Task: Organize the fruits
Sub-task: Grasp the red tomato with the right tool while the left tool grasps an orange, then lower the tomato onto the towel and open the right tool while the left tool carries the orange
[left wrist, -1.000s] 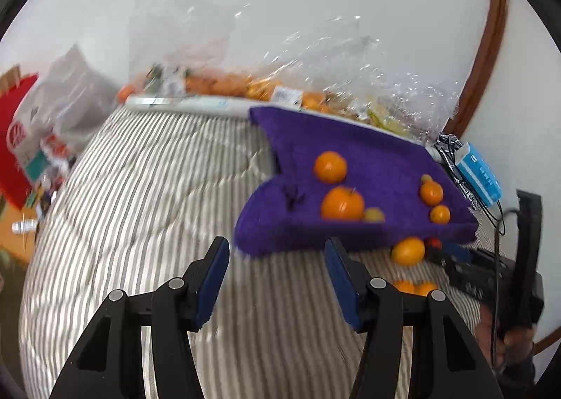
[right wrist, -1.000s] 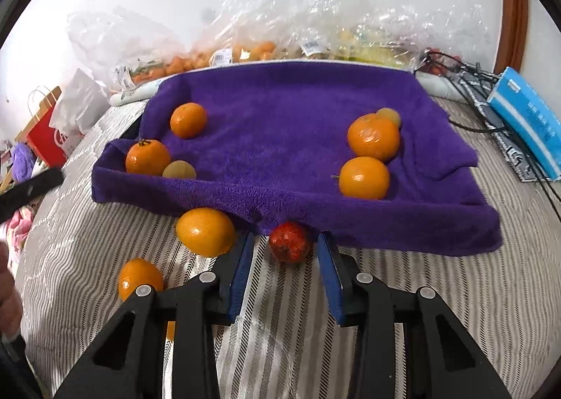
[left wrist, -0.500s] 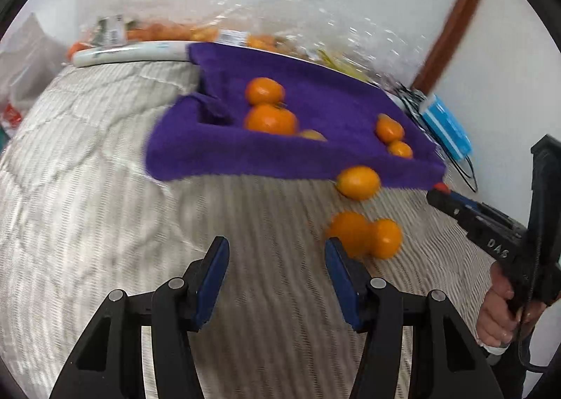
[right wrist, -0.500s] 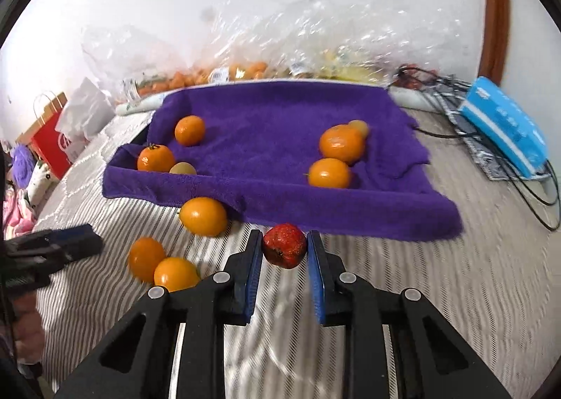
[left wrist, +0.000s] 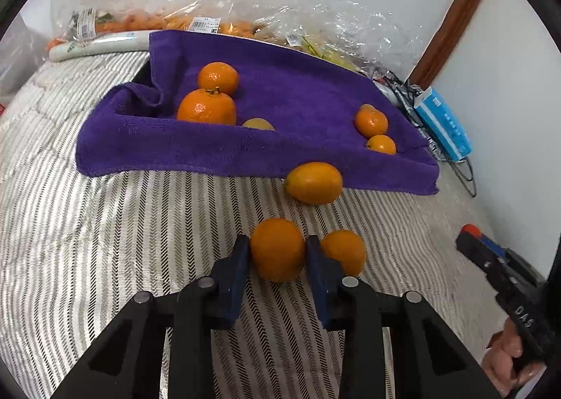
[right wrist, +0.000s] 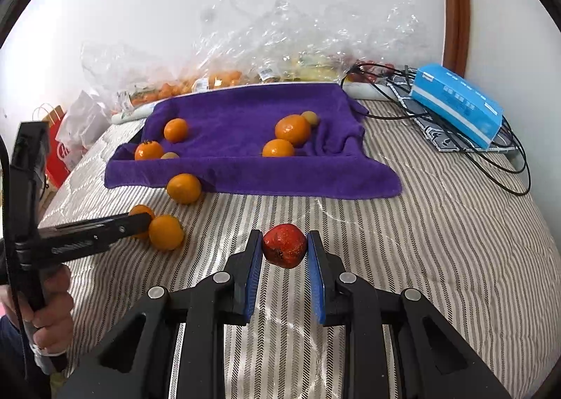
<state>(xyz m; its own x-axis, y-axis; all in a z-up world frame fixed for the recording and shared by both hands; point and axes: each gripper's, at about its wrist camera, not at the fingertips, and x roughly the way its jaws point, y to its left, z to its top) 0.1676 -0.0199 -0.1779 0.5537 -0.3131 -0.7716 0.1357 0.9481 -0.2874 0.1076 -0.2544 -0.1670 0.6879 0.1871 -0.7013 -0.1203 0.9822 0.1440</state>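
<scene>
My left gripper (left wrist: 277, 251) is shut on an orange (left wrist: 277, 248) resting on the striped bedcover; a second orange (left wrist: 345, 251) lies just right of it and a third (left wrist: 313, 182) by the edge of the purple towel (left wrist: 308, 97). My right gripper (right wrist: 284, 247) is shut on a small red fruit (right wrist: 284, 245), held above the bedcover in front of the towel (right wrist: 245, 118). Several oranges lie on the towel in both views. The left gripper (right wrist: 140, 221) also shows in the right wrist view.
Clear plastic bags of fruit (right wrist: 245, 58) lie along the wall behind the towel. A blue box (right wrist: 455, 104) and black cables (right wrist: 491, 160) sit at the right. A red paper bag (right wrist: 58, 150) stands at the left beyond the bed edge.
My left gripper moved forward and shut on an orange on the bedcover. My right gripper drew back from the towel, lifting the red fruit with it.
</scene>
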